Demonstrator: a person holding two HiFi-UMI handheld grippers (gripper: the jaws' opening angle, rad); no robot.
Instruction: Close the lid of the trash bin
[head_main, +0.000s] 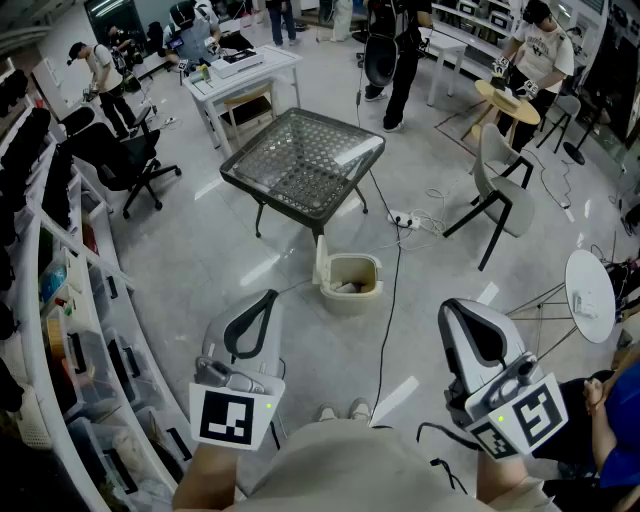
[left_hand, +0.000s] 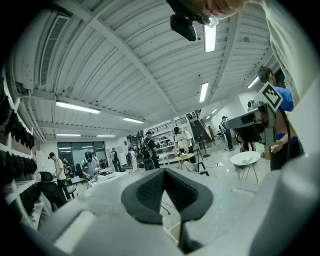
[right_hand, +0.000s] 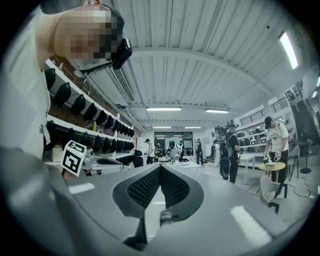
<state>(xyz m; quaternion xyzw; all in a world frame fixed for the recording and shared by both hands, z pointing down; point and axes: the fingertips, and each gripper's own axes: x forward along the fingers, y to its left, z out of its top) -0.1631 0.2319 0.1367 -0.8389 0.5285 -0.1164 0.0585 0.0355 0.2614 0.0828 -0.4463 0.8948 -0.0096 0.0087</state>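
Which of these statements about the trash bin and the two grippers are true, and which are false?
1. The lid of the trash bin stands open. True.
2. The left gripper holds the lid. False: it is shut on nothing, apart from the trash bin.
3. The trash bin stands on the floor, near the black table. True.
4. The right gripper has its jaws wide apart. False: they are together, with nothing between them.
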